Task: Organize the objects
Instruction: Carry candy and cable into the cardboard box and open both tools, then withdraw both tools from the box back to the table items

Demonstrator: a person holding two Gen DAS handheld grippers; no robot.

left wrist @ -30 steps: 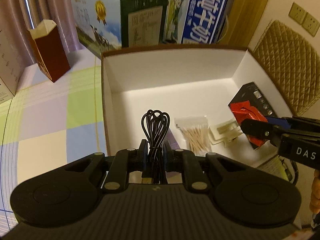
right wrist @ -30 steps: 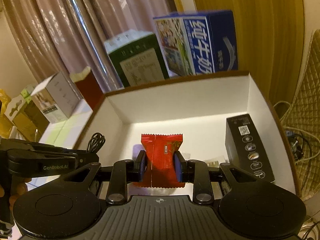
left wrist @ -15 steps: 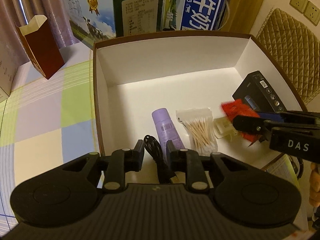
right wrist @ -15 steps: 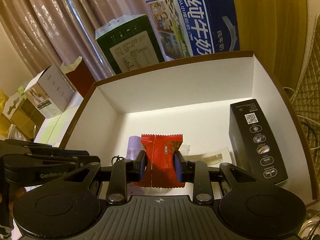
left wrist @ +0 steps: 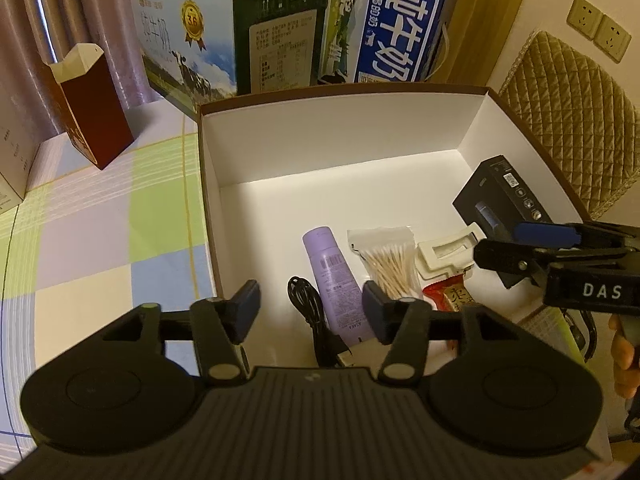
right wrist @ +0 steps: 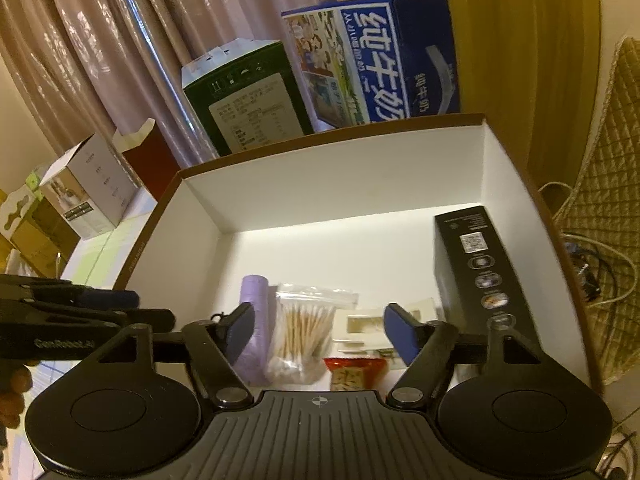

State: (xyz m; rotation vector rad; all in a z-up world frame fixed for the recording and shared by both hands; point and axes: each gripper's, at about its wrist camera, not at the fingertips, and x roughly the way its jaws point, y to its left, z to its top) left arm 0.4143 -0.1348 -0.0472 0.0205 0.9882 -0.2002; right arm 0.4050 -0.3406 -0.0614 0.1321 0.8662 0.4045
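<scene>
Checked cloth over the worktop (left wrist: 100, 240), curtains behind, milk cartons (left wrist: 384, 24) stacked past the far wall of the white box (left wrist: 340, 136).

Both sets of fingers spread wide, gripping nothing. Left gripper (left wrist: 310, 308) hanging over the near left part of the box, right gripper (right wrist: 320, 330) over the near middle.

Lying along the near side of the box floor, left to right:
- Black cable (left wrist: 310, 312), coiled, just beside the purple tube (left wrist: 336, 280), plug end toward the near wall. Light and floppy; likely to sag and uncoil if taken by one strand. Best pinched across the whole bundle at its middle.
- Purple tube: smooth, round, probably slippery and prone to rolling. Best gripped across the body near mid-length, squarely.
- Bag of cotton swabs (right wrist: 304, 324), touching the tube. Very light, crinkly film; likely to slide in the grip. Best taken across the packed swabs, not by the loose top edge.
- Cream plastic piece (left wrist: 448, 252), flat and stiff, partly under the bag's edge. Hard to get under; an edge pinch probably needed.
- Red snack packet (right wrist: 354, 372), close against the near wall, partly hidden by the right gripper's body. Light, soft, crushable; a gentle pinch across the width probably enough.
- Black carton (right wrist: 476, 276), along the right wall. Stiff, flat-sided, likely the heaviest item; narrow faces offering a firm hold.

Far half of the box floor bare.
</scene>
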